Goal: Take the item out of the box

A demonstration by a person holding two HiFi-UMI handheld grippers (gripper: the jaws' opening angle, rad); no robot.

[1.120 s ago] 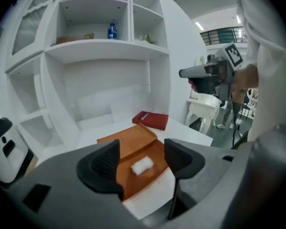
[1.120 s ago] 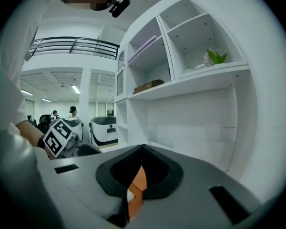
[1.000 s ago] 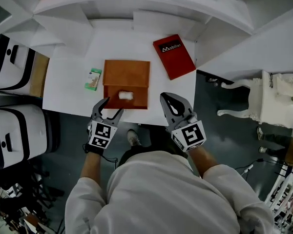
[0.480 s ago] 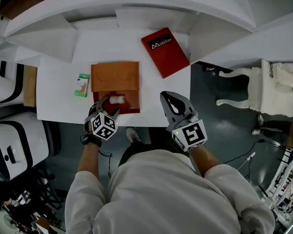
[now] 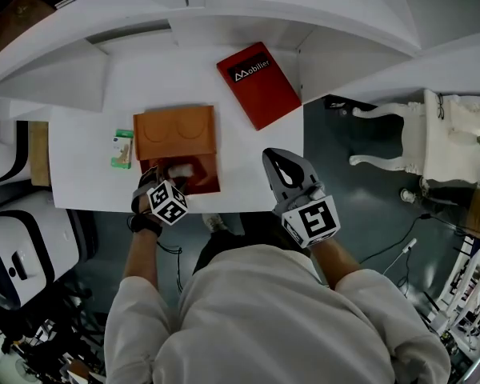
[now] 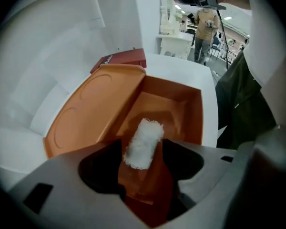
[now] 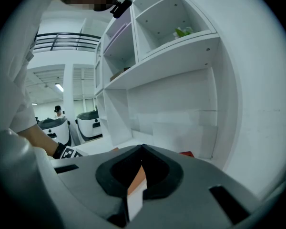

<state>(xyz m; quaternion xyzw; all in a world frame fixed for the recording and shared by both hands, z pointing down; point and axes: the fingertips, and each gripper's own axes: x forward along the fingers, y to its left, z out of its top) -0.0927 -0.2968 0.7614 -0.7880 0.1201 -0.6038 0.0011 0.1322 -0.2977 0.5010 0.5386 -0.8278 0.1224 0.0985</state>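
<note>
Left gripper view is giving us the key picture: the left gripper (image 6: pixel 140 147) is sitting down inside the open orange box (image 6: pixel 183 109), jaws spread, with the white fluffy item (image 6: pixel 144 142) lying lengthwise right between them. The pads are flanking it closely on both sides, but they are not visibly squeezing it. The item is lying on the box floor, near the front wall, with the lid (image 6: pixel 90 113) folded back flat on the left.

Over in the head view, the box is sitting on the white table (image 5: pixel 84 184), close to its near edge, a red book (image 5: pixel 258 84) lying well apart behind it and a small green packet (image 5: pixel 122 149) just beside its left side. The right gripper (image 5: pixel 278 157) is hanging off the table edge, jaws pressed together on nothing, taking no part.

So, by my reading, we are watching the grasp step. The next move is calling for the jaws to be closing gently on that soft roll, then lifting straight up, clearing the front wall.
</note>
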